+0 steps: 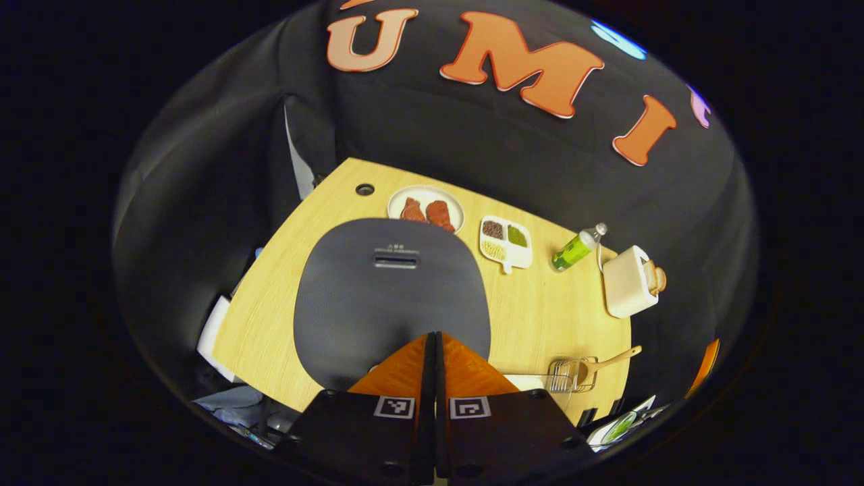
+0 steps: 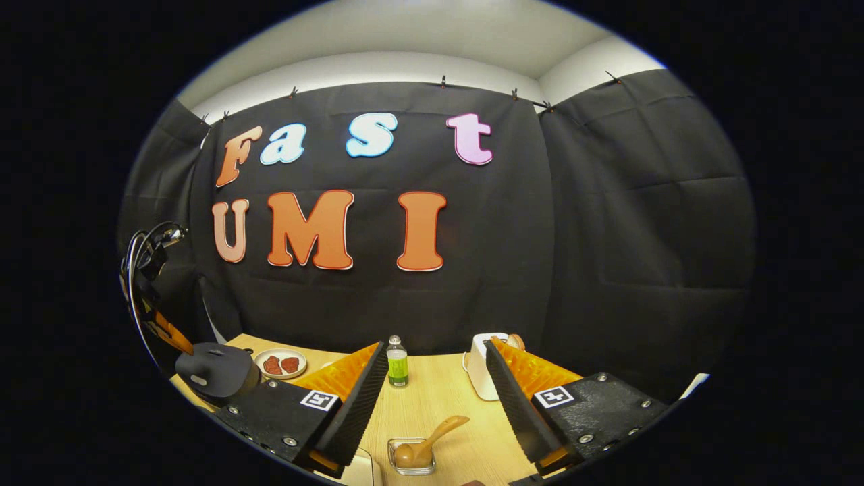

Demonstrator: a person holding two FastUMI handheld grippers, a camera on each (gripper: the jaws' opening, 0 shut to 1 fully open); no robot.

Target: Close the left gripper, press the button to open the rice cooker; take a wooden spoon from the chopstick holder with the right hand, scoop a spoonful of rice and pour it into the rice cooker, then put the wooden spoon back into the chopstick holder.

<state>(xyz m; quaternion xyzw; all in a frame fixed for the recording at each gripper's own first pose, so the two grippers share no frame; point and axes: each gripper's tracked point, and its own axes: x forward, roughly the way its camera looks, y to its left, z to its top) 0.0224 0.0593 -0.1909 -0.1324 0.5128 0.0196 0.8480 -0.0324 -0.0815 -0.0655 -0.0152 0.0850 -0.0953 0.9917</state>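
My left gripper (image 1: 432,337) has its jaws pressed together with nothing between them, and it hangs over the near edge of the cooker (image 1: 391,297), whose dark lid is down; the tips sit above the lid's front, and I cannot tell whether they touch it. A small slot (image 1: 396,260) shows toward the far side of the lid. My right gripper (image 2: 435,364) stands with its jaws wide apart, holding nothing, above the table (image 2: 439,405). Between its fingers and below them, near the table's front edge, sits the holder (image 2: 412,459) with the spoon (image 2: 428,439) in it, bowl down and handle tilted up toward the right. In the left gripper view the same holder (image 1: 572,374) is a wire basket near the table's (image 1: 540,317) right front corner, the spoon's (image 1: 611,360) handle sticking out to the right. Behind the cooker lie a plate (image 1: 425,208) with two reddish pieces and a divided dish (image 1: 505,241) of grains. Farther right a bottle (image 1: 578,248) stands beside a toaster (image 1: 631,280) with bread in it. In the right gripper view the cooker (image 2: 216,370) sits at the table's left end, with the left gripper (image 2: 169,331) just above it, and the plate (image 2: 280,363), the bottle (image 2: 397,363) and the toaster (image 2: 480,371) line the back.
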